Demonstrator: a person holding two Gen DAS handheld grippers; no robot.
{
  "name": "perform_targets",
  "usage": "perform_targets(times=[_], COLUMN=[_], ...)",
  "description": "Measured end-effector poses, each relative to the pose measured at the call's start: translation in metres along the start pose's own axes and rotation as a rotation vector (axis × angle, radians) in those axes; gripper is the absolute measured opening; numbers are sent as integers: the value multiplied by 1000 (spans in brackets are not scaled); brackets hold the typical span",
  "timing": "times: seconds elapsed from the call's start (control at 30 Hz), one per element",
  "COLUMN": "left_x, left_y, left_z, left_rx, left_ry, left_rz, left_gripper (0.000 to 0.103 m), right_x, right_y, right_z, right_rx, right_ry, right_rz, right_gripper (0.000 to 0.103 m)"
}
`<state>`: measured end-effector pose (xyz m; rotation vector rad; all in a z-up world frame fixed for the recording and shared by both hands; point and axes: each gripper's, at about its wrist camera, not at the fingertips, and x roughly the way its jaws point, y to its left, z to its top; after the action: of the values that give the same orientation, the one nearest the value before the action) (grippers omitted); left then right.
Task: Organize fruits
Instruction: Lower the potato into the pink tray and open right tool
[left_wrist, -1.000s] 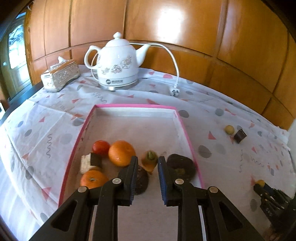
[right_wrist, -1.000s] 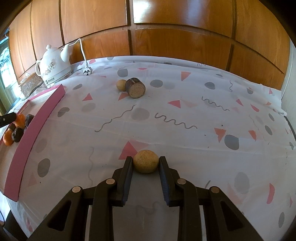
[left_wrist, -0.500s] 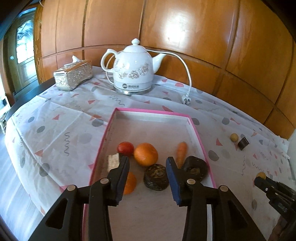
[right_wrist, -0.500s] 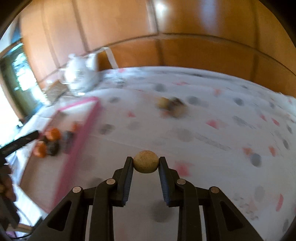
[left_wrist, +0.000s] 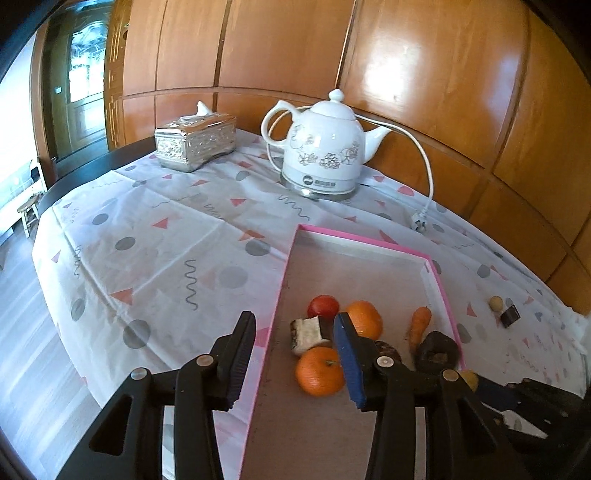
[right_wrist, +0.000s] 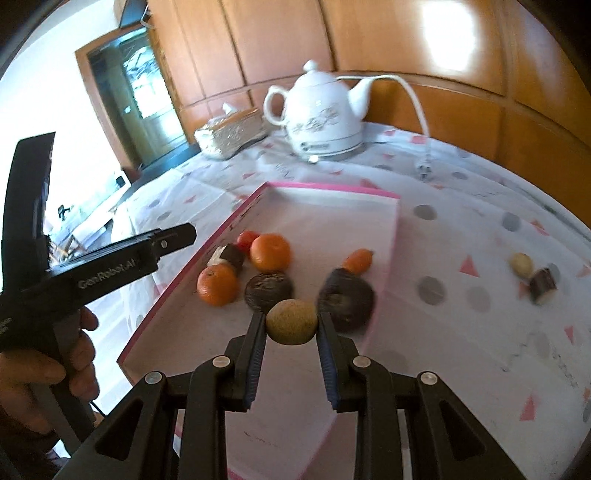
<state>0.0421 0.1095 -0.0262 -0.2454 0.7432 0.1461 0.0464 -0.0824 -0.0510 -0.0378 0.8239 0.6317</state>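
While the left gripper (left_wrist: 295, 354) is held wide apart with nothing between its fingers, a tan round fruit (right_wrist: 291, 322) is clamped by the right gripper (right_wrist: 291, 325) above the pink-rimmed tray (right_wrist: 332, 188).

Your left gripper (left_wrist: 295, 343) and right gripper (right_wrist: 291, 325) are both matte black plastic, each with silver screws at the pivots and ribbed blue pads lining the jaws. White "GenRobot.AI" lettering runs along the left one's side, beside your bare-skinned left hand (right_wrist: 44, 373).
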Motion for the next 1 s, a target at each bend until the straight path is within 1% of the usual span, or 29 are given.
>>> perform_targets(times=[0.1,0.17,0.23,0.37,0.5,0.57,0.73,0.93,1.0], left_x=[-1,0,0,1,1,0,0,5,8], left_y=[2,0,-2,-13,-32,-41,-70,-105,-118], left_z=[-1,-1,-1,-3,-5,-6,-8,-7,-7], left_rx=[-4,0,7,30,75,95,157,202,220], left_ry=[0,2,6,16,23,26,35,55,64], left_rz=[-3,-8,-16,-35,-70,-86,-134,-187,-200], left_gripper=[45,45,45,45,45,45,45,45,45], right_x=[9,12,11,0,-20,-29,-46,-50,-47], right_y=[0,-1,-3,-10,-29,-44,-99,-155,-168], right_z=[0,0,0,-3,-7,-11,-23,-30,-29], right_rx=[8,15,26,54,108,146,263,361,375], right_ry=[27,29,22,-3,-46,-64,-83,-84,-75], right_rz=[6,3,7,4,-14,-37,-134,-259,-283], right_gripper=[28,29,32,32,32,32,32,32,32])
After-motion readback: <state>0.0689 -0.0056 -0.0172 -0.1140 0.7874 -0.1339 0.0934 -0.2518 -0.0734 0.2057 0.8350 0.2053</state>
